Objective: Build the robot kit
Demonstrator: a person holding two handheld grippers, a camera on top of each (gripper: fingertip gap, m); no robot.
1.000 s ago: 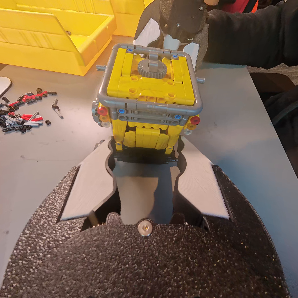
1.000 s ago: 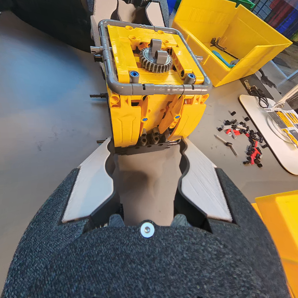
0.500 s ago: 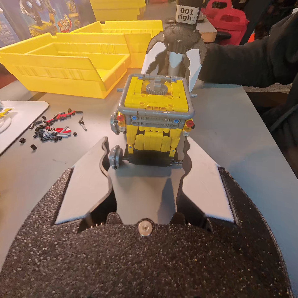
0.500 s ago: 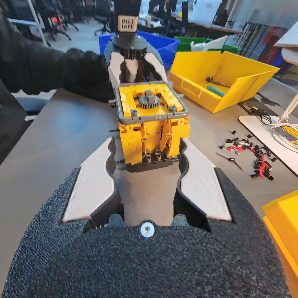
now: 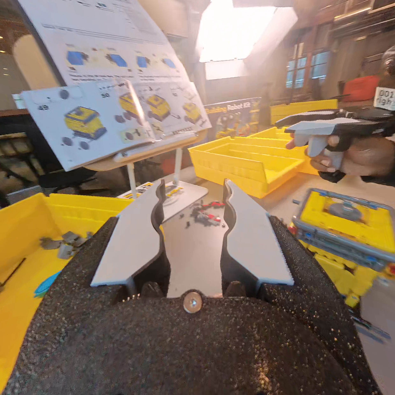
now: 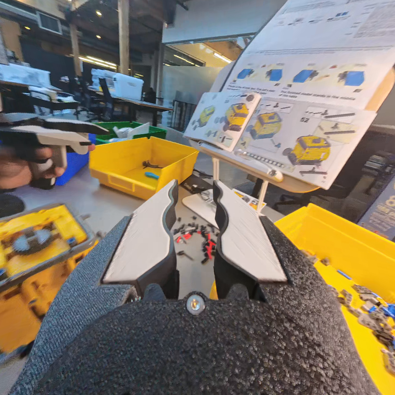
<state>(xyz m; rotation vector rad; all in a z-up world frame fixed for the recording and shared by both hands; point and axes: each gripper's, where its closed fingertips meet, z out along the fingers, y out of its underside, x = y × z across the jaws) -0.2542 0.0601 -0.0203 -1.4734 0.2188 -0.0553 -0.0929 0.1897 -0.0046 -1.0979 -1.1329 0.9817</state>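
Both tongs (image 5: 193, 189) (image 6: 195, 188) gape empty above scattered pins (image 6: 195, 237).

I see an instruction booklet (image 5: 102, 102) propped on a white stand (image 5: 188, 192) on the table (image 5: 192, 245). Loose black and red pins (image 6: 198, 237) lie at its base. Yellow bins (image 5: 245, 162) either side; one (image 6: 141, 162) holds a blue part (image 6: 151, 175). Green bin (image 6: 130, 130) behind.
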